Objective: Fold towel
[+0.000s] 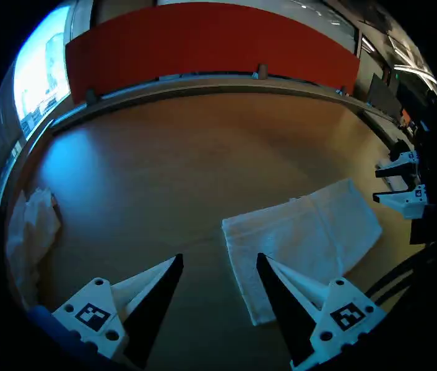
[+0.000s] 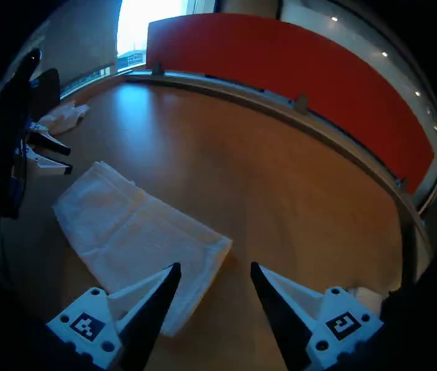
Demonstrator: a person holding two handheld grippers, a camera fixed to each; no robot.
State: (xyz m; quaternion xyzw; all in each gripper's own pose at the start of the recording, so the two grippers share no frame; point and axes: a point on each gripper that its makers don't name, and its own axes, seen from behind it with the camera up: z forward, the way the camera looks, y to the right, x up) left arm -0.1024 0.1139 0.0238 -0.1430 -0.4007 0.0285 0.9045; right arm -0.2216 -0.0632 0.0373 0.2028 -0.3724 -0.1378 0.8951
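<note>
Towel (image 1: 305, 229) lies flat on the table (image 1: 175, 161), looks already folded into a layered rectangle, one short end toward each tool. Left tool (image 1: 218, 256): fingers apart, holding nothing, hovering above the table with its right-hand finger over the towel's near corner. Right tool (image 2: 215, 266): fingers apart too, empty, with its left-hand finger over the opposite corner. Risks as I see them: (1) a shallow pinch catches just the top layer, so the lift peels the fold open instead of carrying the stack. (2) The wood looks slick, so a finger sliding under the edge may push the whole towel along rather than get beneath it. (3) Neither tool is centred on its end, so if both grab where they sit now the next fold likely comes out skewed. (4) Uneven lift heights would let the middle sag and crease. Crumpled cloth (image 1: 30, 229) at the table's far side is well apart, no snag risk.
</note>
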